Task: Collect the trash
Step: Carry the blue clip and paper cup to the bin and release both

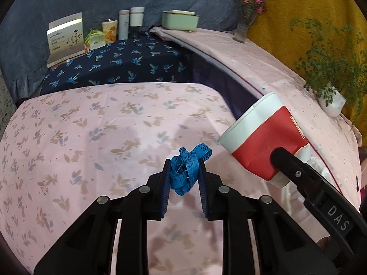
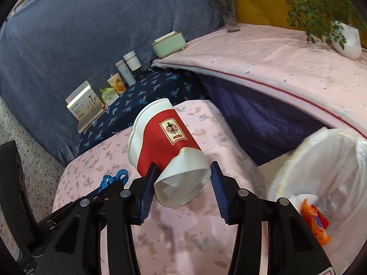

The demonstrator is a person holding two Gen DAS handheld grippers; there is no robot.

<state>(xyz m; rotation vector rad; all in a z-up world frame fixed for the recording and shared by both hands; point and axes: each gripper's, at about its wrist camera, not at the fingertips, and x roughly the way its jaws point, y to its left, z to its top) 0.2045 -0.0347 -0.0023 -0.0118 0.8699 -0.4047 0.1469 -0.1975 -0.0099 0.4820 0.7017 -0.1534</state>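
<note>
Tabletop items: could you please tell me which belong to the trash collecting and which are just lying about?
Part of the job:
- blue tape measure, bunched in the left gripper
- paper cup, in the right gripper
- lined bin

Lying about:
- book
- green box
- vase
- potted plant

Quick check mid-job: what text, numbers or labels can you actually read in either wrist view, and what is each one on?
"DAS": white letters on the black arm of the right gripper.
"3" and "5": printed on the crumpled blue measuring tape.
Cream label on the crushed red-and-white paper cup: characters too stylised to read.
White box with plant drawing: print too small.
Orange wrapper in the lined bin: blurred.
</note>
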